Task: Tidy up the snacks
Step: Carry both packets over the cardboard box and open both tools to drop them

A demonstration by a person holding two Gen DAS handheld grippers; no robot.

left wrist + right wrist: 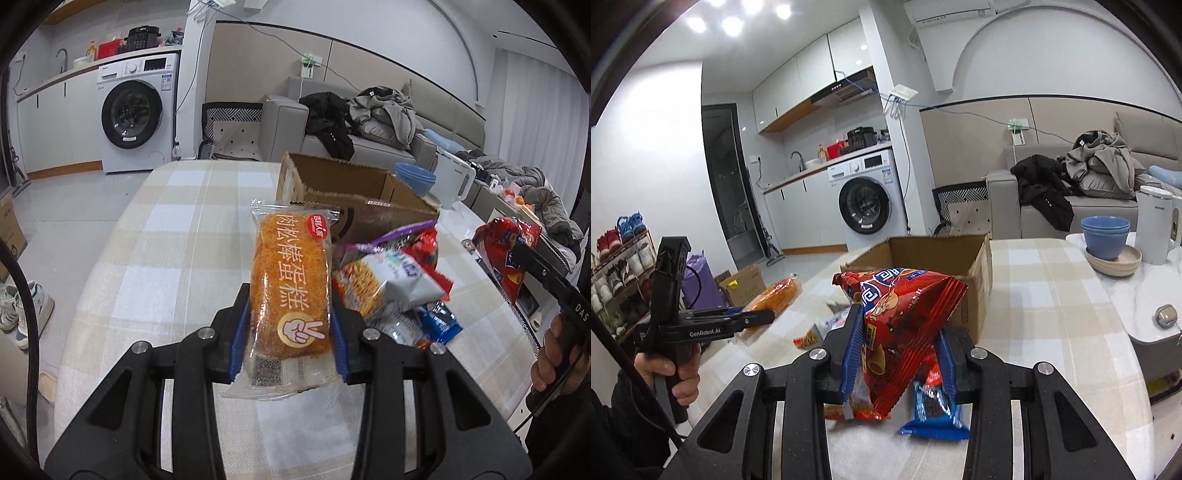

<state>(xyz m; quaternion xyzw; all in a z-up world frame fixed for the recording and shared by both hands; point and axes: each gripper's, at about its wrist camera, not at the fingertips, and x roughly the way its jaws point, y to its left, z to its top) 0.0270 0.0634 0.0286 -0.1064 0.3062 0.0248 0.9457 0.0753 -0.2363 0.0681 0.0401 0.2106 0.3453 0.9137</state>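
Our left gripper [290, 325] has its fingers [238, 339] closed on the sides of an orange cake packet [290, 288], a clear wrapper with red Chinese lettering and a hand sign printed near its lower end. The packet stands up lengthwise between the blue pads, lifted clear of the checked cloth on the surface [177, 229].

Our right gripper [897, 354] has its fingers [851, 350] pressed onto a red crisp bag [901, 314], which is crumpled to a point at the bottom and fans out wide above them. It too hangs off the surface, in front of the open cardboard box [938, 254]. From the left wrist view we see the same red bag at the far right, held in the other tool, with a hand [554, 354] wrapped round its handle.

The remaining snacks [399, 284] lie in a loose heap on the cloth, just right of the cake packet and near the box: a white-and-orange noodle pack, a purple-edged pack and a blue biscuit packet [932, 410], the last lying flat directly under our right gripper.

Beyond the box, at the far right, stacked blue bowls [1104, 236] sit in a beige dish beside a white kettle [1156, 225].
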